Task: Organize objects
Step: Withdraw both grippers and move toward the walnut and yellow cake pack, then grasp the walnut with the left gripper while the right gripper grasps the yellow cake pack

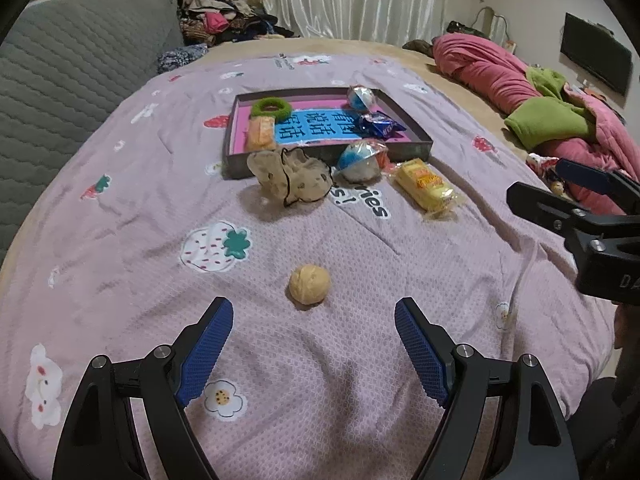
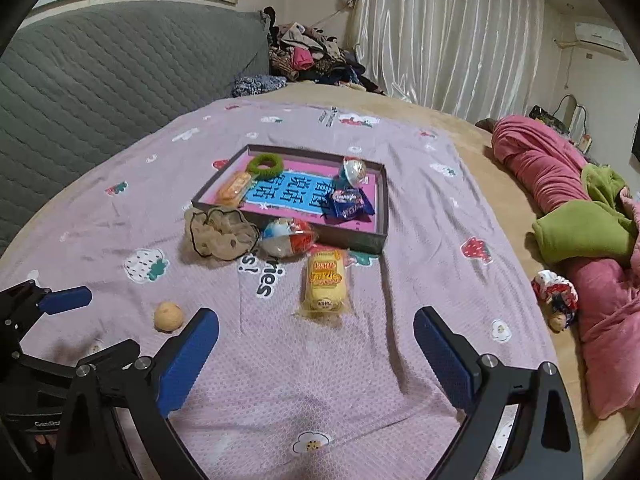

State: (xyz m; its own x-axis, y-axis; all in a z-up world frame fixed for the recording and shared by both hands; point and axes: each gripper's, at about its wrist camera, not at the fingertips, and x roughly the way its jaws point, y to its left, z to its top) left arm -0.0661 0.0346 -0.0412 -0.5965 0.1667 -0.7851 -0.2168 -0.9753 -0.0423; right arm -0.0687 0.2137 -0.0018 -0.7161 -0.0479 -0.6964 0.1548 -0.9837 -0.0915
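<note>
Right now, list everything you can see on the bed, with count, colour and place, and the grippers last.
Shallow dark-walled tray: one, pink floor with blue printed panel, mid-bed.
Green fuzzy ring: one, tray's far left corner.
Orange wrapped snack: one, tray's left side.
Blue candy wrappers: a small pile, tray's right side.
Clear-domed blue capsule toys: two, one in the tray's far right corner, one outside the near wall.
Beige fabric scrunchie: one, outside the tray's near left corner.
Yellow packaged cake: one, on the bedspread before the tray.
Tan walnut: one, nearest the left gripper.
Pink and green blankets: bundled, right edge.
Left hand-held gripper: open, empty.
Right hand-held gripper: open, empty.
</note>
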